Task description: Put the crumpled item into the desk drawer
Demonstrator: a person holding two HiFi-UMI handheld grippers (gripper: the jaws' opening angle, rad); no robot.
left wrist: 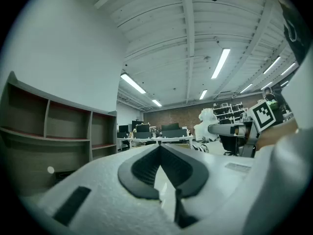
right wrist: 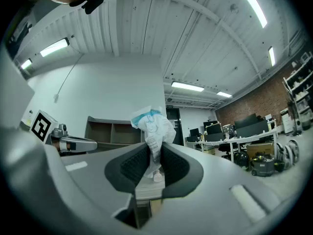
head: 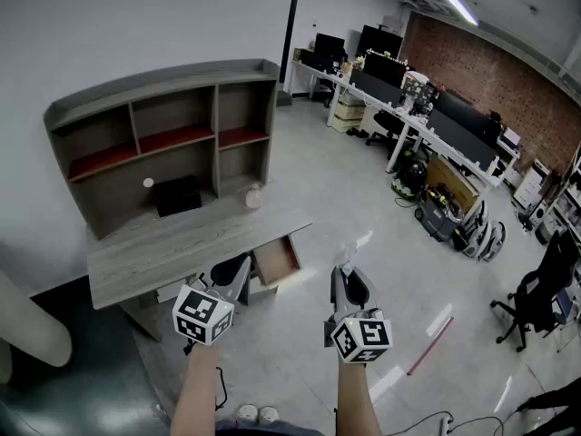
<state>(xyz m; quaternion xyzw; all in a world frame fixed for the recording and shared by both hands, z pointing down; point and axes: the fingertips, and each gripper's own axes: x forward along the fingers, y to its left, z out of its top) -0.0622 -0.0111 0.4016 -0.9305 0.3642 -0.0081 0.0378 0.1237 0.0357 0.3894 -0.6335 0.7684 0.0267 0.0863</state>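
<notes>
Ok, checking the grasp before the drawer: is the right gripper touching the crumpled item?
Touching. The right gripper view shows the right gripper with its jaws pinching the lower end of the crumpled item, and the rest sticks up above them.

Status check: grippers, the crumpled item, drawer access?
Right gripper shut on crumpled wrapper, not yet over the drawer. Left gripper shut, empty. Drawer open, nothing seen blocking it.

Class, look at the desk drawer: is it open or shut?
Open. In the head view the drawer juts out from under the desk, its inside showing.
</notes>
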